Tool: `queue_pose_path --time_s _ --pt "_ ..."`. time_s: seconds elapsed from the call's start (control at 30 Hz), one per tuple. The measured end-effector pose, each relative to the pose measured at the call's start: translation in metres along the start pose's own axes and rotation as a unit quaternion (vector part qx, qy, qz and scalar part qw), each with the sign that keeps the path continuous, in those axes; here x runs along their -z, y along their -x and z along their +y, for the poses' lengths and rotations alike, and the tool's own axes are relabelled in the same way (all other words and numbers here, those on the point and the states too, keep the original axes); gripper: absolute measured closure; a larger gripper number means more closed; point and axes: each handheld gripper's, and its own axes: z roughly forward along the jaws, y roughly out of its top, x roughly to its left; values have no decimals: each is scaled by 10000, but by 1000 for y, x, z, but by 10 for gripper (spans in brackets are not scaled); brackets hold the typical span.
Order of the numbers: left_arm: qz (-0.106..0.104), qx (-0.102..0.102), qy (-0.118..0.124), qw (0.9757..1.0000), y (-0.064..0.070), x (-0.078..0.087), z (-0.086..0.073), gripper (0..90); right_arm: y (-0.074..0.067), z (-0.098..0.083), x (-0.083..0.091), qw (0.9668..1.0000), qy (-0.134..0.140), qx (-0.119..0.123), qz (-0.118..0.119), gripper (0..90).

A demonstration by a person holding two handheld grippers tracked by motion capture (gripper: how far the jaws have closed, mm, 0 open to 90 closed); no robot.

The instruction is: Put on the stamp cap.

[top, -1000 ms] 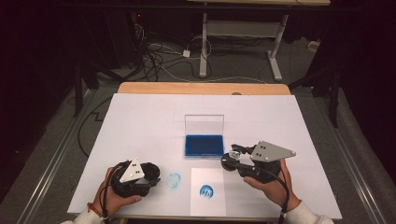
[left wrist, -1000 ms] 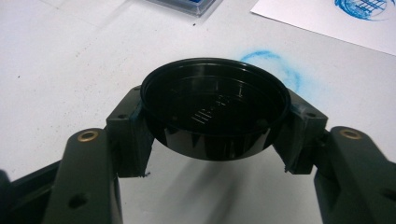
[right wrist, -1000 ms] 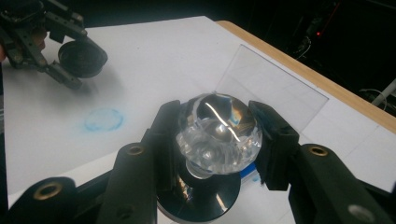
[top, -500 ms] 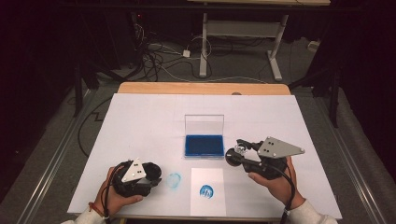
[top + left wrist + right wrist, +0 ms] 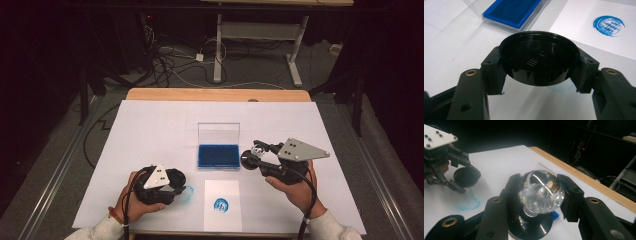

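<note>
Left gripper point(image 5: 537, 75) clamps black cap point(image 5: 538, 56); right gripper point(image 5: 540, 195) clamps glass-knobbed stamp point(image 5: 540, 188).

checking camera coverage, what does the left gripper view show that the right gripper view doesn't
Left gripper view: the black cap clamped between its own jaws, seen from inside, the open blue ink pad, and the paper with a blue round print.

Right gripper view: the stamp with its clear knob gripped by the right tool, the table's wooden edge, and the left tool carrying the cap from outside.

Both: the white table and a blue ink smudge on it.
</note>
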Motion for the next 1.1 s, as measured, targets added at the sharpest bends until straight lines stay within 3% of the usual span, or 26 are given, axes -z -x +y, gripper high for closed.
queue_pose_path --time_s 0.13,0.47,1.1 --pt "-95 -90 28 9999 2 -7 9 371 -2 6 -5 10000 45 36 26 574" --pt "-247 48 222 9994 4 -20 25 371 -12 21 -17 9993 275 47 232 574" --pt "-550 66 647 9964 16 -30 53 371 -54 26 -58 9935 209 50 1121 574"
